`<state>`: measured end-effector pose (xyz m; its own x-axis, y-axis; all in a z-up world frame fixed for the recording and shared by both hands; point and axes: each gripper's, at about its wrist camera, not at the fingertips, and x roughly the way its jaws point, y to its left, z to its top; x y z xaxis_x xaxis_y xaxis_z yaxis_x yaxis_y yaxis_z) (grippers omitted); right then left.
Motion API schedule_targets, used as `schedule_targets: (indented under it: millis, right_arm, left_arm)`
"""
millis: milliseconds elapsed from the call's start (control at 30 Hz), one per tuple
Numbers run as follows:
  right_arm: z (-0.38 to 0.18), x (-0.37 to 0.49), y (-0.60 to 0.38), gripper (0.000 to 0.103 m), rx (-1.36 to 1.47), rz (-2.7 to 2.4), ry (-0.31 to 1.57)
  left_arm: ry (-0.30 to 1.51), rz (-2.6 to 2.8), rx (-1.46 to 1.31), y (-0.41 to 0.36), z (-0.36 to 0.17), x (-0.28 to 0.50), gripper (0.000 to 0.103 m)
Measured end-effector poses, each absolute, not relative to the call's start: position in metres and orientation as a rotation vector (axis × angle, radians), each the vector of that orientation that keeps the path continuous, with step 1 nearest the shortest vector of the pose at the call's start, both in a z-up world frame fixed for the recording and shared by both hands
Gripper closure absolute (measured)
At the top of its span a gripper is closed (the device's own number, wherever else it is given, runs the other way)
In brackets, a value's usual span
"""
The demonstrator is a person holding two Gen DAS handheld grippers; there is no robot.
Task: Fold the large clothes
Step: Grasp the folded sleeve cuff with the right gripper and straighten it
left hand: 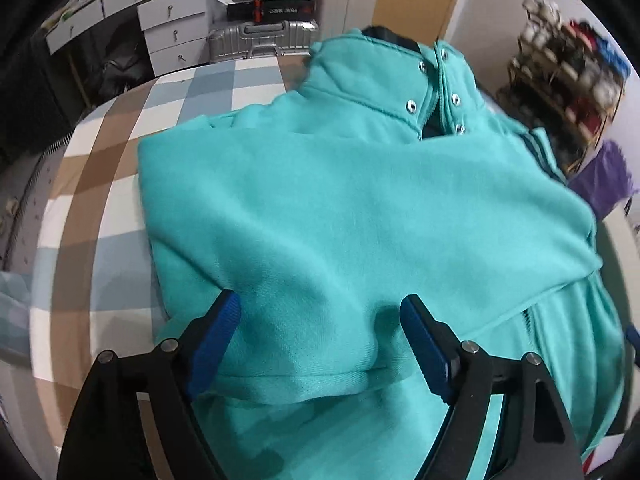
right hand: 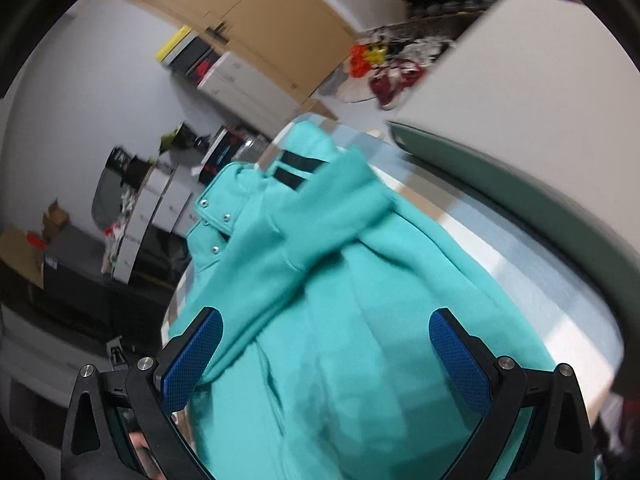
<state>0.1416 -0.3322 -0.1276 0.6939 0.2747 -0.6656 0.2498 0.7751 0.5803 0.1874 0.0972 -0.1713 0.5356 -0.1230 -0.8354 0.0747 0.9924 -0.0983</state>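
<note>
A turquoise snap-collar sweatshirt (left hand: 344, 208) lies on a checked bed cover (left hand: 120, 152), its sleeves folded across the chest and its collar at the far end. My left gripper (left hand: 320, 308) hangs open just above the near part of the folded sleeve; its blue pads (left hand: 218, 336) stand wide apart and press on nothing. In the right wrist view the same sweatshirt (right hand: 352, 320) fills the lower middle, with dark stripes on one sleeve. My right gripper (right hand: 326, 328) is open too, its pads (right hand: 192, 360) on either side of the cloth without gripping it.
Beyond the bed's far edge stand a silver suitcase (left hand: 260, 40) with a black box on it and white drawers (left hand: 172, 28). A shoe rack (left hand: 568, 80) and a purple bag (left hand: 612, 180) sit at the right. A grey-green padded edge (right hand: 520, 200) borders the bed in the right wrist view.
</note>
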Motion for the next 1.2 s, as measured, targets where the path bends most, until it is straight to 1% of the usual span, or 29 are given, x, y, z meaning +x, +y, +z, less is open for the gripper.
schedule_targets:
  millis: [67,133,200,233,300,333,367,433,500,533,567,600,633,667,800,867,967,1033,1067,1100,1133,1167,1200]
  right_arm:
    - [-0.114,0.181,-0.322,0.0,0.487,0.005,0.861]
    - [-0.114,0.214,-0.317,0.0,0.367,-0.013,0.895]
    - [-0.124,0.252,-0.322,0.003,0.299,-0.014,0.961]
    - [-0.129,0.264,-0.327,0.007,0.29,-0.026,0.981]
    - [-0.143,0.287,-0.338,0.008,0.3,-0.048,1.035]
    - [-0.153,0.297,-0.341,0.02,0.305,-0.041,1.076]
    - [-0.16,0.304,-0.343,0.037,0.291,-0.033,1.109]
    - [-0.167,0.308,-0.341,0.039,0.255,-0.022,1.117]
    - [-0.166,0.306,-0.337,0.046,0.232,-0.018,1.098]
    - [-0.162,0.303,-0.335,0.056,0.217,-0.023,1.084]
    - [-0.156,0.301,-0.333,0.062,0.192,-0.043,1.062]
    - [-0.15,0.299,-0.33,0.077,0.178,-0.052,1.045]
    - [-0.143,0.297,-0.329,0.087,0.17,-0.052,1.023]
    - [-0.135,0.295,-0.327,0.091,0.165,-0.044,0.994]
    - [-0.107,0.298,-0.313,0.091,0.051,-0.086,0.877]
    - [-0.101,0.306,-0.314,0.092,0.057,-0.124,0.847]
    - [-0.119,0.323,-0.322,0.091,0.102,-0.169,0.89]
    - [-0.144,0.337,-0.32,0.09,0.083,-0.184,0.976]
    - [-0.152,0.341,-0.318,0.082,0.056,-0.19,0.998]
    - [-0.157,0.342,-0.318,0.078,0.033,-0.197,1.009]
    - [-0.159,0.342,-0.317,0.071,0.006,-0.202,1.01]
    - [-0.156,0.338,-0.317,0.061,-0.011,-0.207,0.994]
    - [-0.148,0.334,-0.319,0.055,-0.022,-0.22,0.961]
  left_arm:
    - [0.973,-0.137,-0.112,0.102,-0.171,0.186,0.026]
    - [0.956,-0.154,-0.148,0.103,-0.168,0.183,0.026]
    - [0.978,-0.176,-0.124,0.101,-0.166,0.182,0.026]
    - [0.984,-0.189,-0.134,0.103,-0.166,0.184,0.026]
    - [0.981,-0.204,-0.163,0.106,-0.164,0.182,0.026]
    - [0.98,-0.212,-0.165,0.107,-0.165,0.184,0.026]
    - [0.981,-0.216,-0.158,0.106,-0.165,0.182,0.026]
    - [0.981,-0.225,-0.138,0.104,-0.166,0.181,0.026]
    - [0.979,-0.231,-0.134,0.104,-0.165,0.177,0.026]
    - [0.979,-0.232,-0.135,0.104,-0.165,0.177,0.026]
    - [0.982,-0.232,-0.139,0.105,-0.164,0.177,0.026]
    - [0.983,-0.23,-0.148,0.105,-0.164,0.177,0.026]
    - [0.986,-0.226,-0.17,0.107,-0.163,0.177,0.026]
    - [0.989,-0.224,-0.19,0.108,-0.163,0.178,0.025]
    - [0.994,-0.224,-0.252,0.112,-0.164,0.18,0.025]
    - [0.998,-0.233,-0.263,0.112,-0.165,0.179,0.025]
    - [0.999,-0.25,-0.226,0.108,-0.168,0.179,0.025]
    - [0.995,-0.251,-0.165,0.102,-0.171,0.178,0.025]
    - [0.993,-0.25,-0.145,0.1,-0.171,0.178,0.025]
    - [0.994,-0.245,-0.118,0.097,-0.172,0.177,0.025]
    - [0.996,-0.241,-0.103,0.096,-0.172,0.177,0.025]
    - [0.996,-0.238,-0.099,0.096,-0.171,0.177,0.025]
    - [0.998,-0.235,-0.106,0.096,-0.171,0.177,0.025]
